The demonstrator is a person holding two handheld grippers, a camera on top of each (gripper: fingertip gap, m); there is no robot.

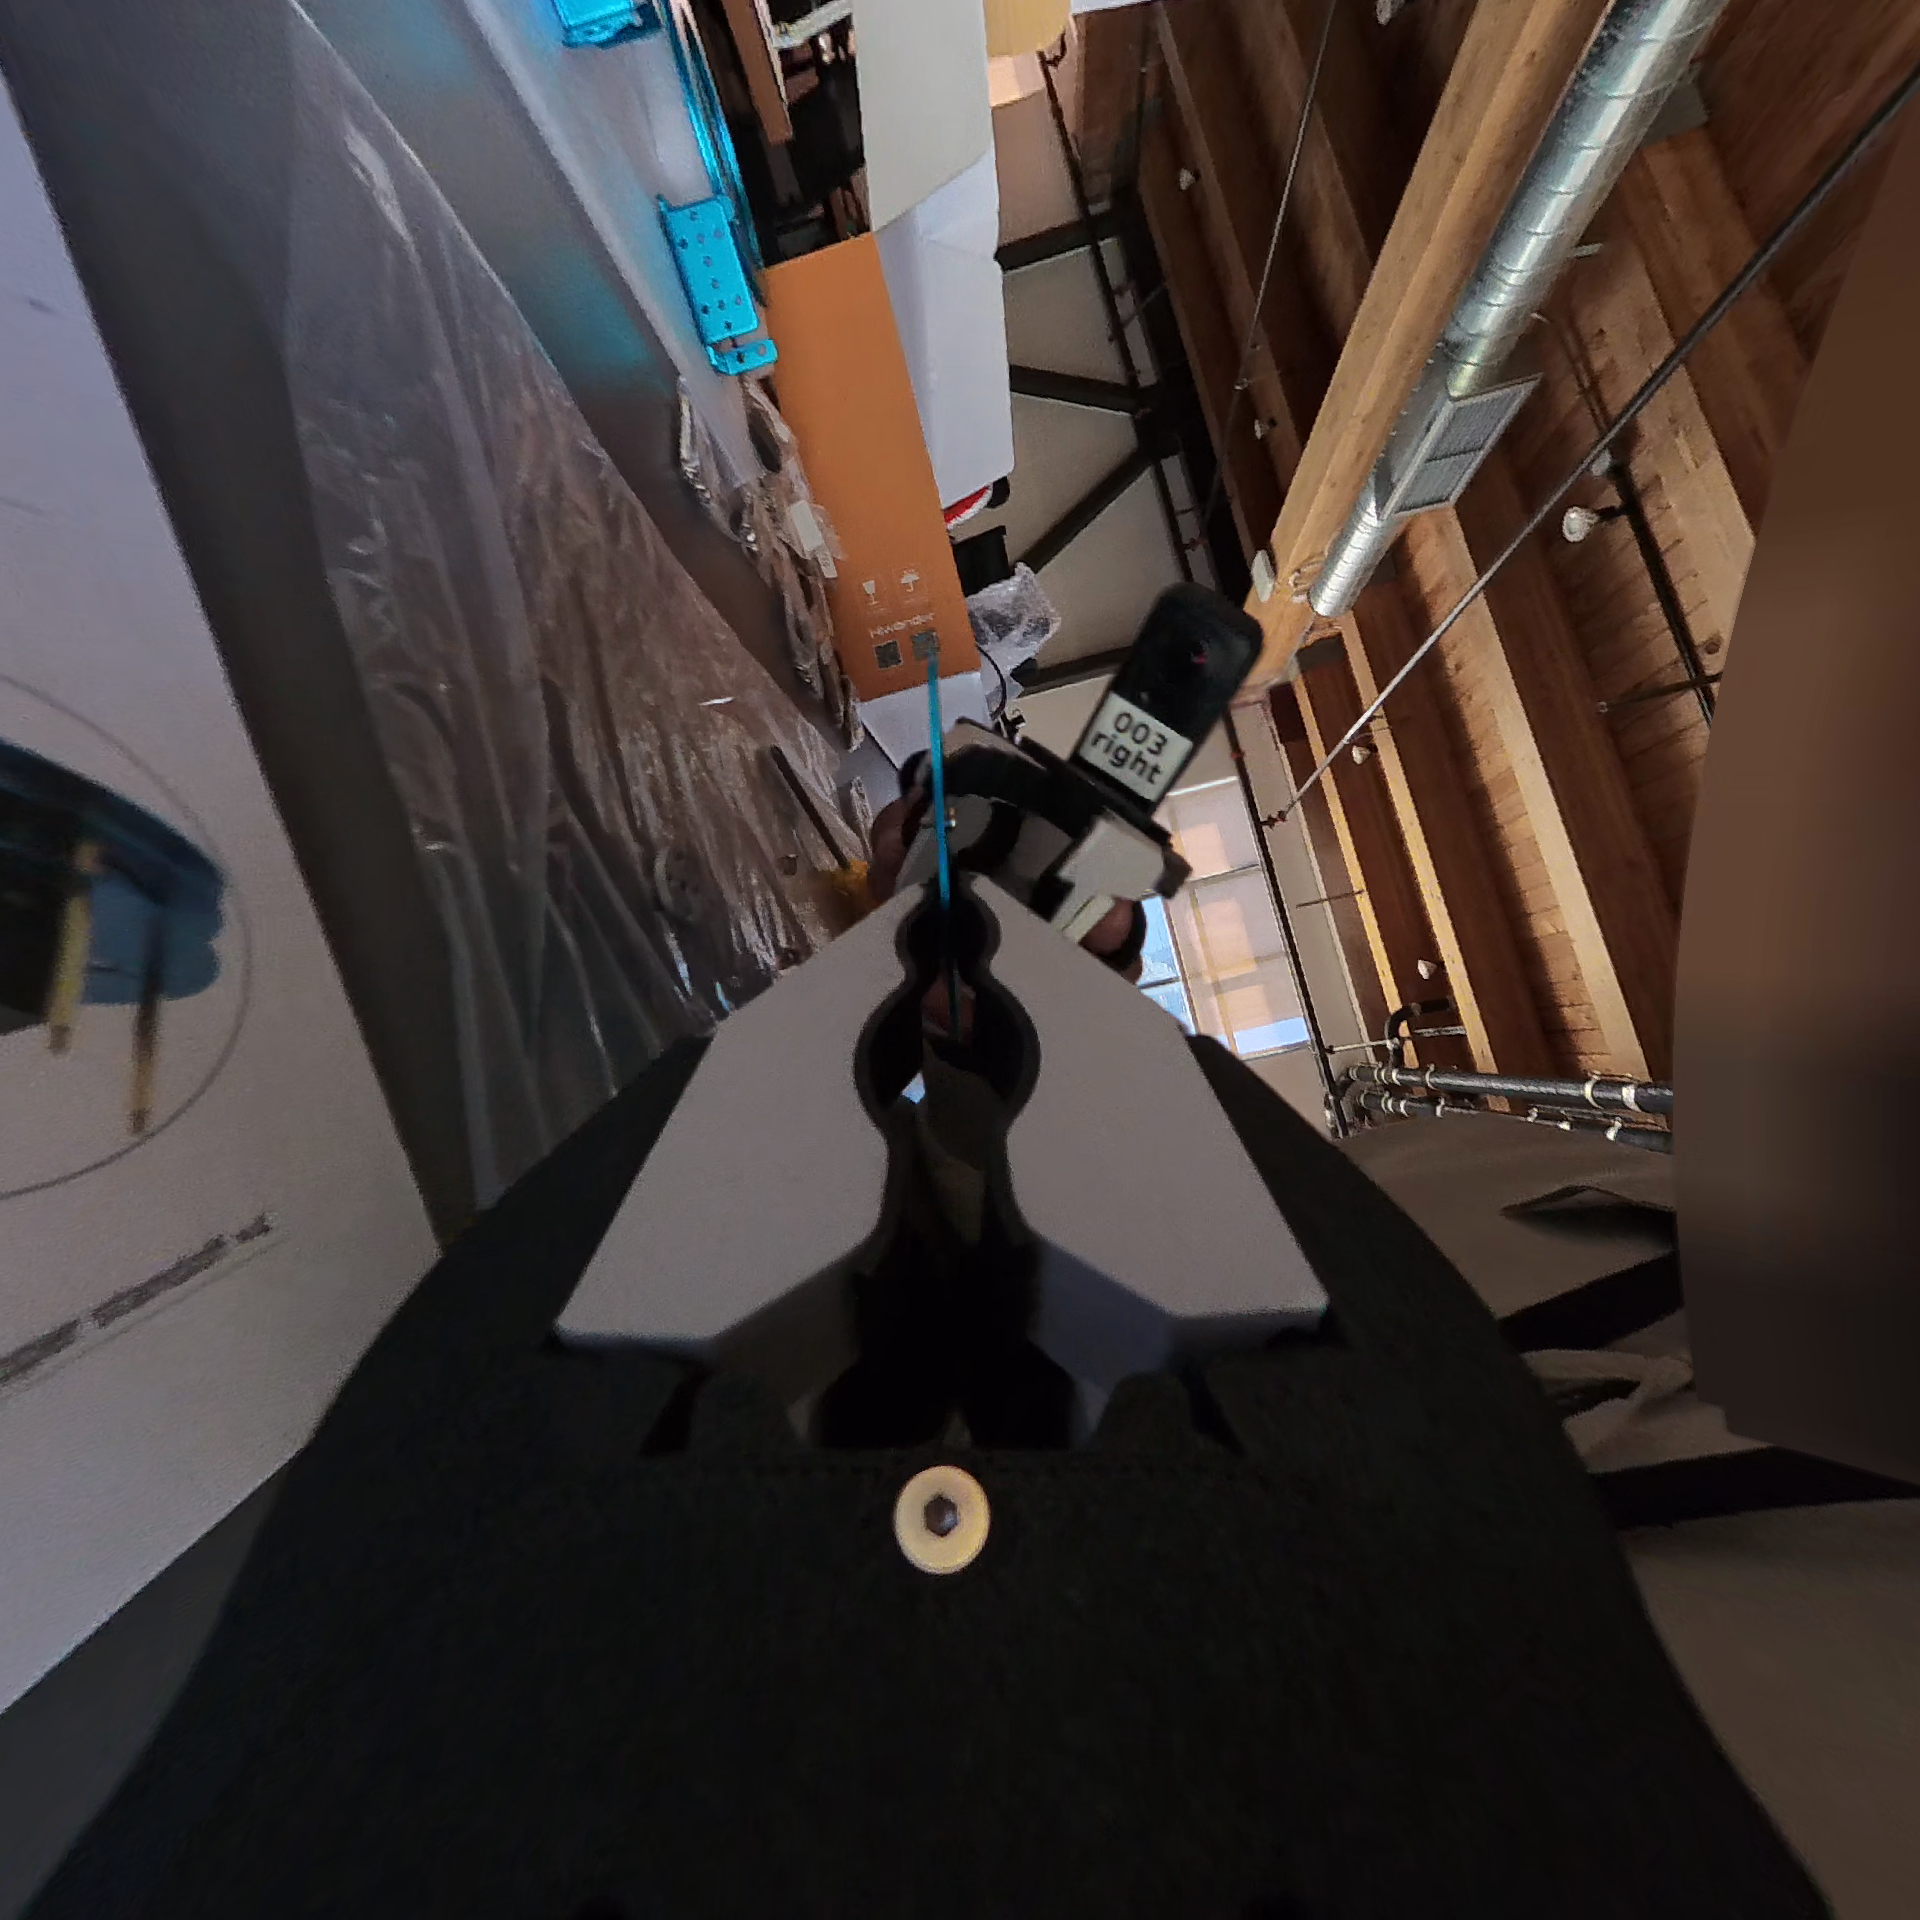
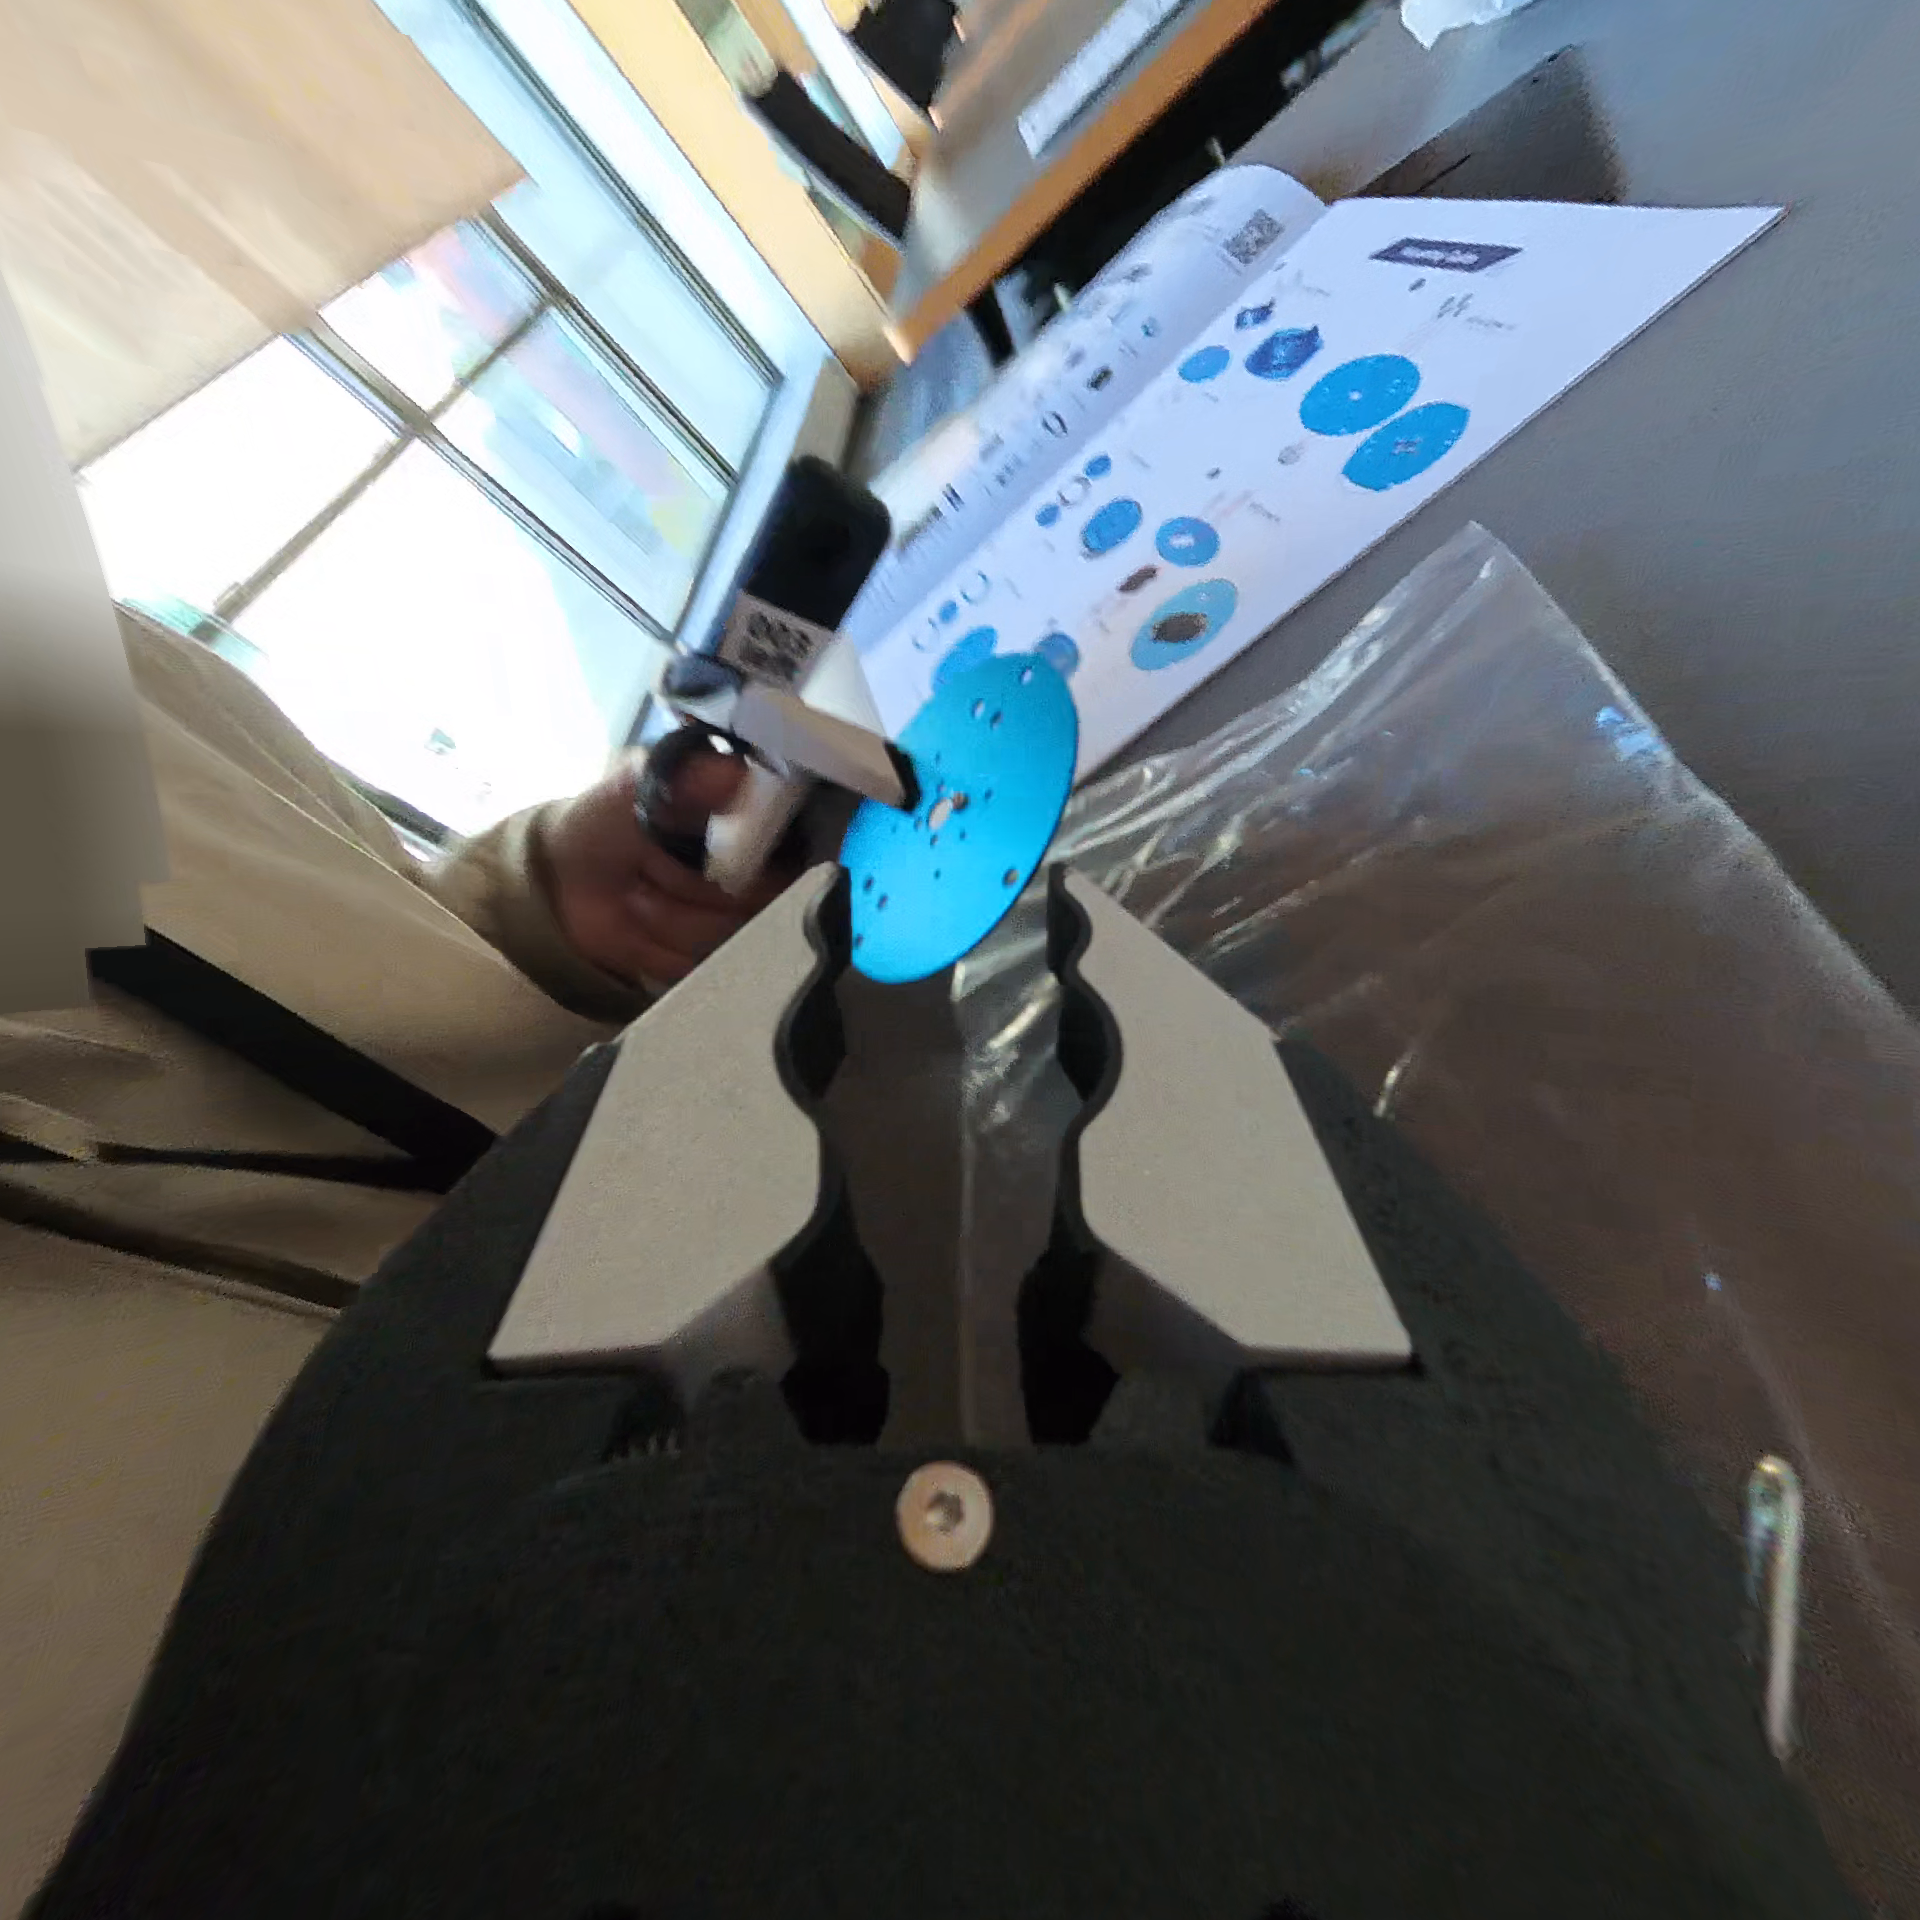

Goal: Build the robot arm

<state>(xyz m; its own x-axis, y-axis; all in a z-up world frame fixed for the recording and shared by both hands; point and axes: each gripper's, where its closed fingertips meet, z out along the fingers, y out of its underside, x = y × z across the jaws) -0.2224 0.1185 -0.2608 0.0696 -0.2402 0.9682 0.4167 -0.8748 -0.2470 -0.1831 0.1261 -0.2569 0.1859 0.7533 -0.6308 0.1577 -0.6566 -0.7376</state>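
Blue metal disc [image 2: 961, 826], drilled with small holes, sits at the centre of my right wrist view, tilted and raised clear of the grey table [image 2: 1714, 436]. My left gripper [image 2: 902, 792] reaches in from the left of that frame and pinches the disc near its middle. In my left wrist view the same disc [image 1: 943, 831] shows edge-on as a thin blue line, running up from between my pressed-together left fingers [image 1: 790, 1122]. My right gripper [image 2: 940, 894] is spread wide, holding nothing, its tips just below the disc's lower rim; I cannot tell if they touch it. It also shows beyond the disc in the left view [image 1: 1023, 831]. Clear plastic bag [image 2: 1403, 883] lies on the table at the right of the right view. Above it, in the upper right, an open printed sheet [image 2: 1299, 416] shows pictures of blue parts. Windows [image 2: 416, 499] fill the upper left.
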